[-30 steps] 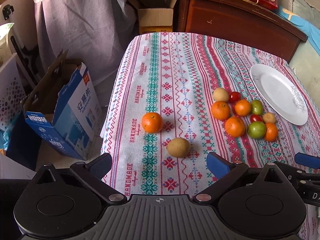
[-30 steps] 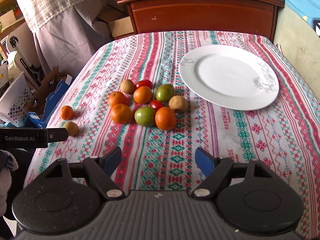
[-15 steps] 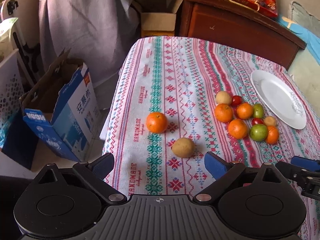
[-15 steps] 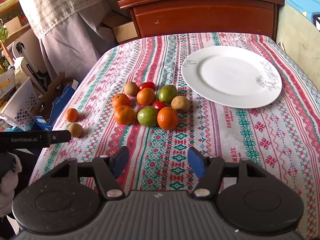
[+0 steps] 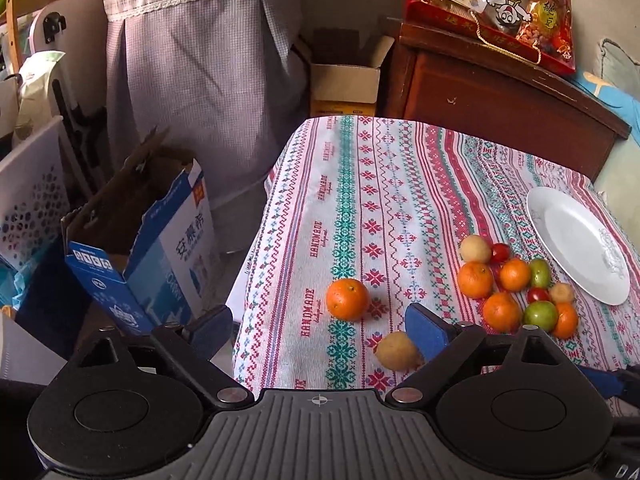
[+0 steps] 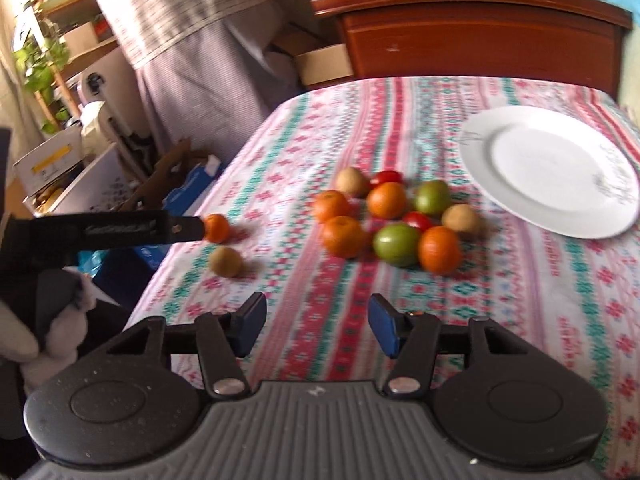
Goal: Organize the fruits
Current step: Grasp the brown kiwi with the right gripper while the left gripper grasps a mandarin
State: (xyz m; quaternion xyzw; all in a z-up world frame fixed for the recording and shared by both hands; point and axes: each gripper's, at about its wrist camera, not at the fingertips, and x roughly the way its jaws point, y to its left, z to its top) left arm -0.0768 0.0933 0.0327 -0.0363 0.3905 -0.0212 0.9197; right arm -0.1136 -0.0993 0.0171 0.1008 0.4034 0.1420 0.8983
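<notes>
A lone orange (image 5: 347,299) and a tan round fruit (image 5: 396,350) lie near the table's left front corner. A cluster of oranges, green fruits, small red fruits and tan fruits (image 5: 516,286) lies beside an empty white plate (image 5: 576,246). My left gripper (image 5: 318,330) is open and empty, just in front of the lone orange; its right pad overlaps the tan fruit. My right gripper (image 6: 316,328) is open and empty, above the cloth in front of the cluster (image 6: 394,220). The plate (image 6: 550,170) is at the right. The left gripper's finger (image 6: 120,230) reaches toward the lone orange (image 6: 217,227).
The table carries a patterned red, green and white cloth (image 5: 360,208). A torn blue carton (image 5: 140,240) and a white basket (image 5: 28,192) stand on the floor to the left. A wooden cabinet (image 5: 500,96) with a red gift bag (image 5: 492,4) is behind.
Both grippers have pulled back and tilted up, so the fruits sit lower and farther in view. The right gripper's pads have come closer together. No fruit has moved.
</notes>
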